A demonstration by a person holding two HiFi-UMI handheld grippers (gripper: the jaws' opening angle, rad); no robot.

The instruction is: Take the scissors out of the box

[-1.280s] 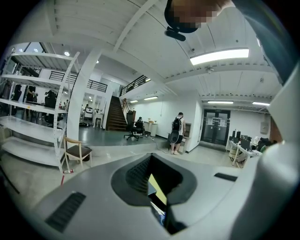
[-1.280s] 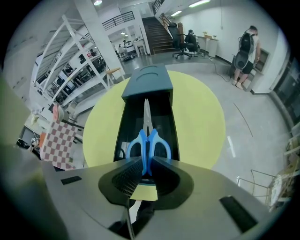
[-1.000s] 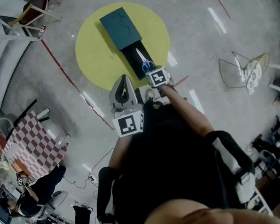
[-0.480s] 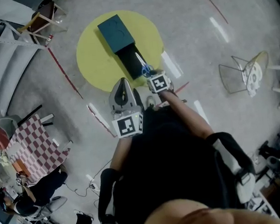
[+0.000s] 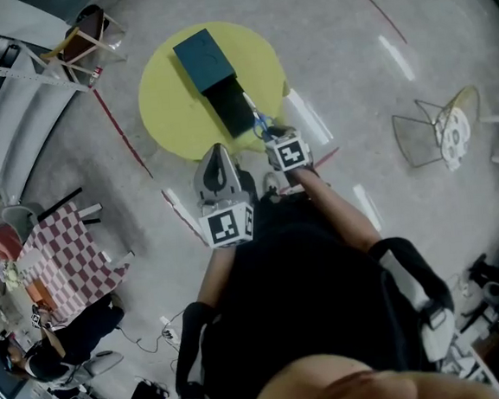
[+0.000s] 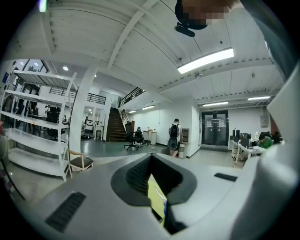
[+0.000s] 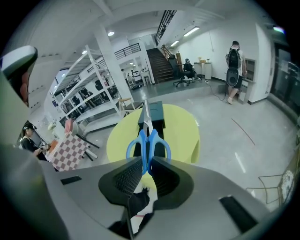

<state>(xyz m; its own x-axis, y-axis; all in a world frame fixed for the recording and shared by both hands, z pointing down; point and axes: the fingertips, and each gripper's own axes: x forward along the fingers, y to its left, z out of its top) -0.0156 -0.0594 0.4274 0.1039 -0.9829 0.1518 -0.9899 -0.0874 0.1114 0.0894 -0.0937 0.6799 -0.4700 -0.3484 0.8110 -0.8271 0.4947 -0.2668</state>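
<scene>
Blue-handled scissors [image 7: 148, 144] hang in my right gripper [image 7: 146, 162], which is shut on the handles where they join. The blades [image 7: 145, 112] point away over the box. In the head view the scissors [image 5: 258, 120] are above the near end of the open black tray [image 5: 235, 109], next to its dark teal lid [image 5: 203, 57]. Both tray and lid lie on a round yellow table [image 5: 172, 105]. My left gripper [image 5: 219, 148] hovers by the table's near edge, to the left of the right gripper [image 5: 271, 135]. Its jaws look shut and hold nothing. The left gripper [image 6: 151, 160] points almost level across the room.
A red line [image 5: 122, 136] runs over the grey floor left of the table. A checked cloth [image 5: 60, 263] and a seated person [image 5: 62, 337] are at the lower left. A wire frame [image 5: 426, 131] stands at the right. White shelving [image 6: 40, 126] and a wooden chair [image 6: 78, 164] are at the far left.
My right gripper has risen with the scissors, drawing them back from over the tray toward the table's near edge. The left gripper has also lifted and shifted a little.
</scene>
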